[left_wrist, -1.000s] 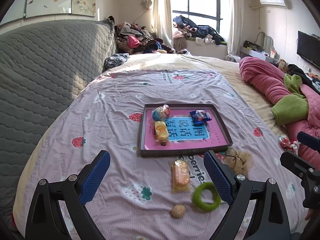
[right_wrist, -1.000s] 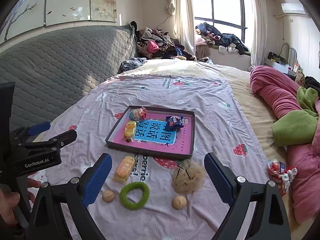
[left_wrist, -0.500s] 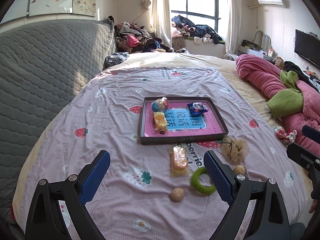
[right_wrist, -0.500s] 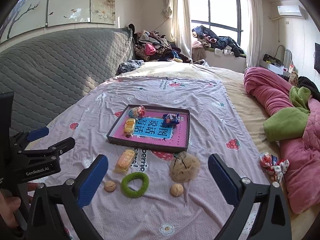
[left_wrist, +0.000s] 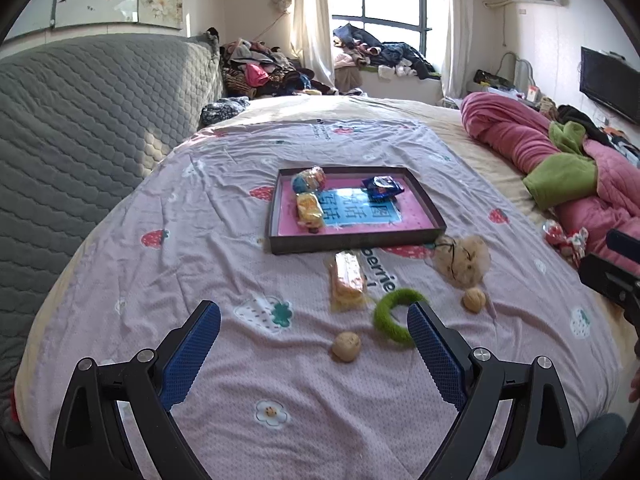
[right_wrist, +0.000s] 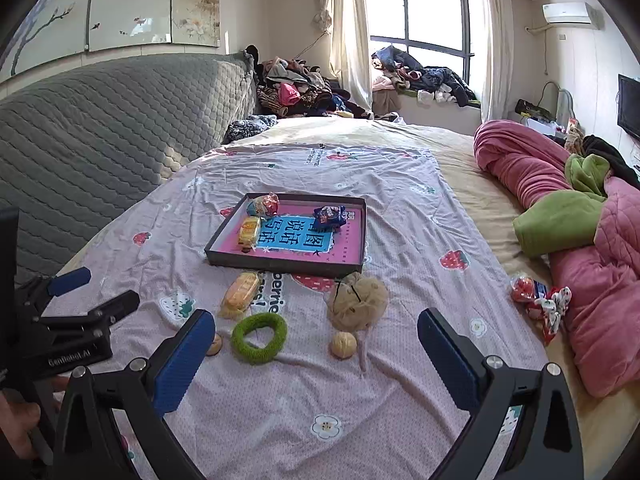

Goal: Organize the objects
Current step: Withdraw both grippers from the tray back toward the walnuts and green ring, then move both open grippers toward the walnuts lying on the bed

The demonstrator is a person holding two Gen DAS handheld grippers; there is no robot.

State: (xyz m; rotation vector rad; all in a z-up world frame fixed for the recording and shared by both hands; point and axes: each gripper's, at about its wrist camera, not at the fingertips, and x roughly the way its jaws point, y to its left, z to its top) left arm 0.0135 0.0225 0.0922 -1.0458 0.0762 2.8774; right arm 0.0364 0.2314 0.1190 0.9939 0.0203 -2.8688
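Three snack packets in tray, two walnuts on sheet, left claw and right claw both spread apart, empty

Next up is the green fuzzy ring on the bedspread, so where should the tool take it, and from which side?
Take the green ring across its near band, one finger through the hole and one outside, coming down from above. It lies flat, with open centre, apart from the wrapped snack and walnut, so probably nothing blocks that approach.
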